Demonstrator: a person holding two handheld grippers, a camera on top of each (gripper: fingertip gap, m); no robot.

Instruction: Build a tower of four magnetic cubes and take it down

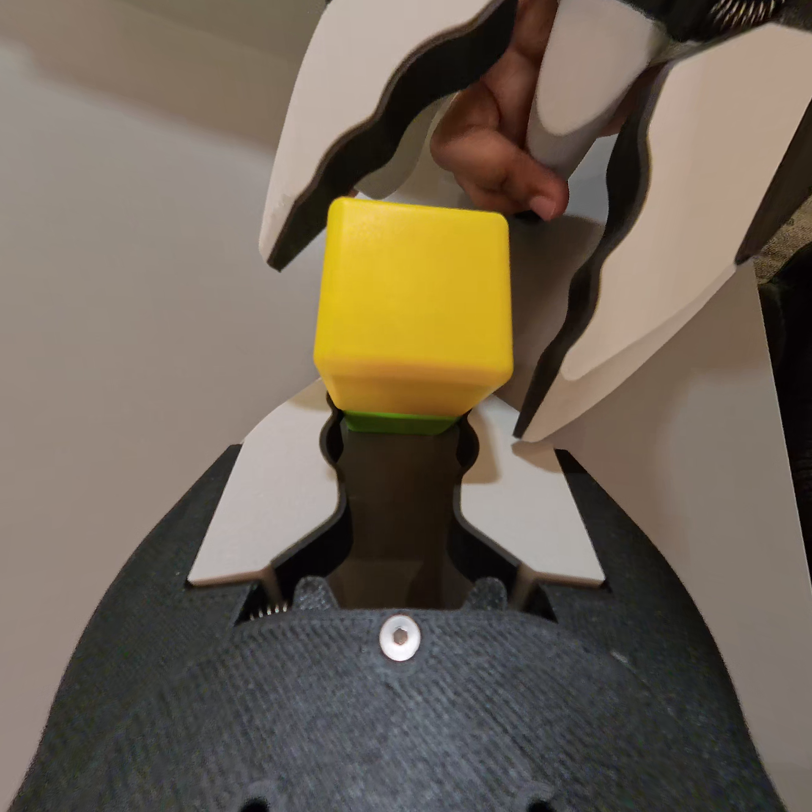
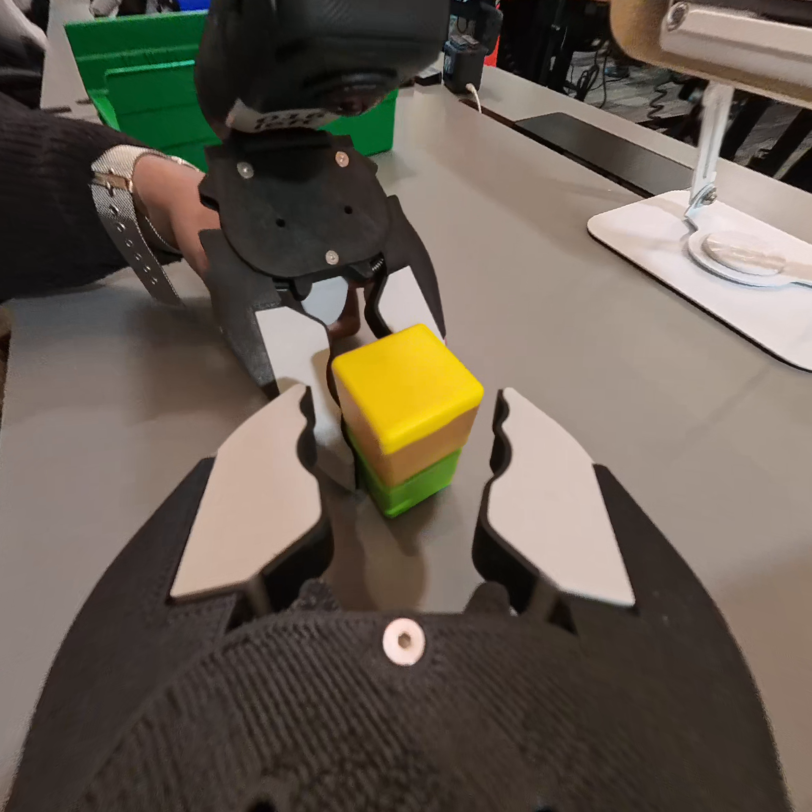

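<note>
Toward the table's (image 2: pixel 571 351) left edge, the left gripper (image 2: pixel 351 378) reaches in low, its jaws clamped on the green cube (image 2: pixel 408 487), seemingly steadying it. On that cube sits the yellow cube (image 2: pixel 408 395), stacked squarely. Nearer the right edge, the right gripper (image 2: pixel 402 444) hangs released, jaws spread either side of the stack, touching neither cube.

yellow cube (image 2: pixel 406 386) atop green cube (image 2: pixel 408 487), right tool (image 2: pixel 402 422) spread
</note>
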